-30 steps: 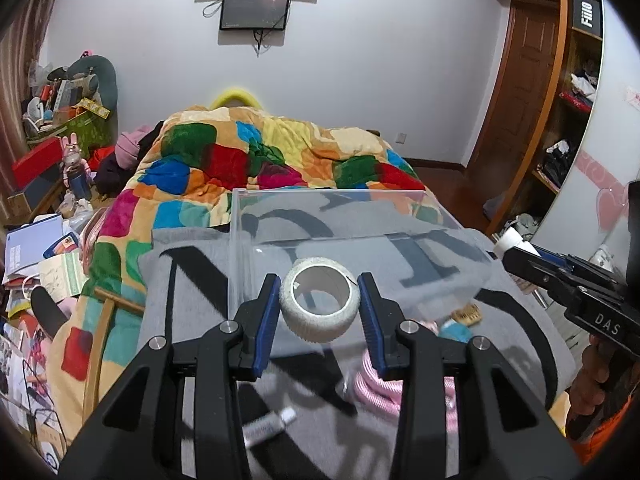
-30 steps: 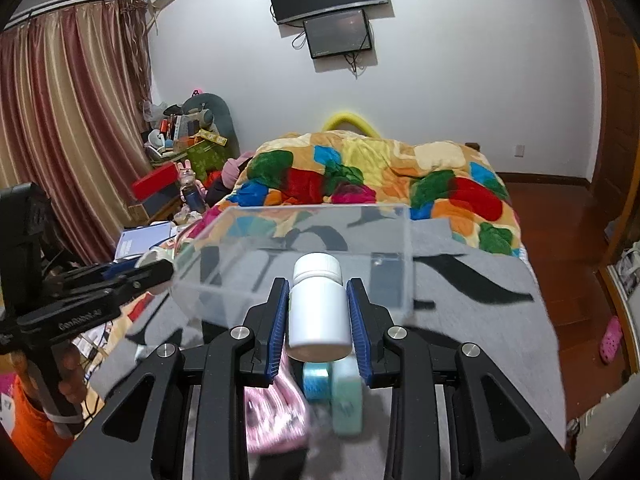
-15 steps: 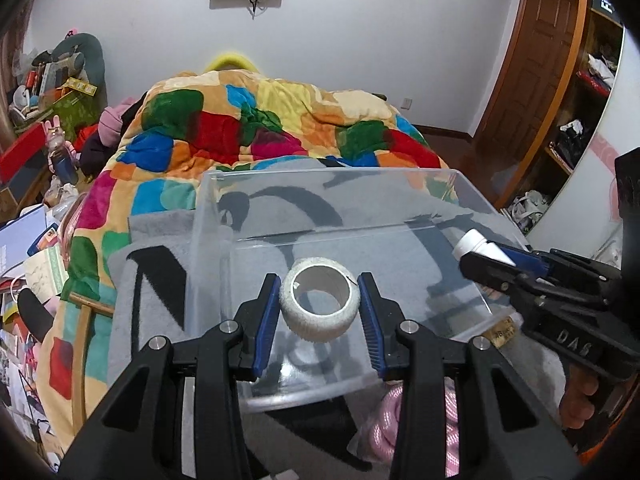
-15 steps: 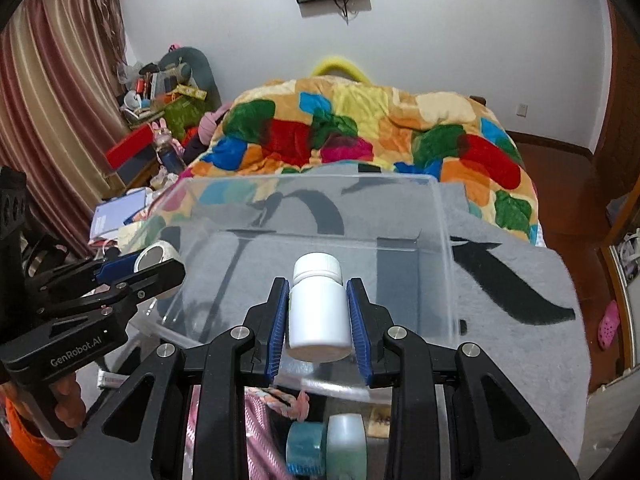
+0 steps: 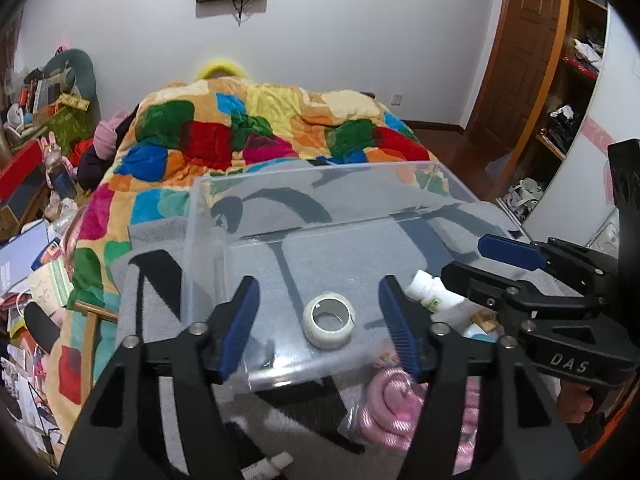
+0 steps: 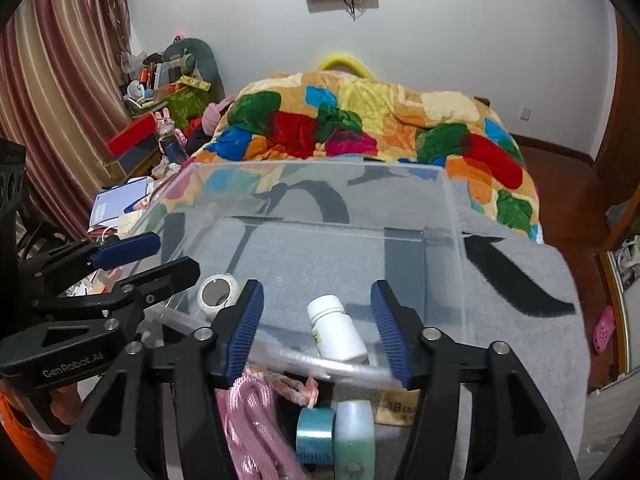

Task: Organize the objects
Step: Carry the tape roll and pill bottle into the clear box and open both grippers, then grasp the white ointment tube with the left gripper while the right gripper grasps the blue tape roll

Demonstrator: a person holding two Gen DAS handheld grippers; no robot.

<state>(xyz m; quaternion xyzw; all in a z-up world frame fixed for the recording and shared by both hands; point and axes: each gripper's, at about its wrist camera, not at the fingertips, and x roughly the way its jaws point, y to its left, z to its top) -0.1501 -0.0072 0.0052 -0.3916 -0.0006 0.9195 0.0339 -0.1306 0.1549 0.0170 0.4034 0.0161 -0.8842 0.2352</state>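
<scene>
A clear plastic bin (image 5: 256, 188) (image 6: 454, 216) stands on the grey blanket. A white tape roll (image 5: 329, 321) (image 6: 218, 294) lies on the bin's floor near its front wall. A white pill bottle (image 6: 336, 334) (image 5: 434, 292) lies on its side in the bin to the roll's right. My left gripper (image 5: 320, 322) is open and empty above the roll. My right gripper (image 6: 318, 328) is open and empty above the bottle.
In front of the bin lie a pink rope bundle (image 6: 256, 420) (image 5: 394, 404), a blue tape roll (image 6: 315, 432), a pale green bottle (image 6: 354, 436), a small box (image 6: 400, 408) and a small tube (image 5: 266, 465). A colourful quilt (image 5: 248, 128) lies behind it. There is clutter at the left.
Both grippers have opened over the bin. The tape roll and the pill bottle have dropped from them onto the bin's floor.
</scene>
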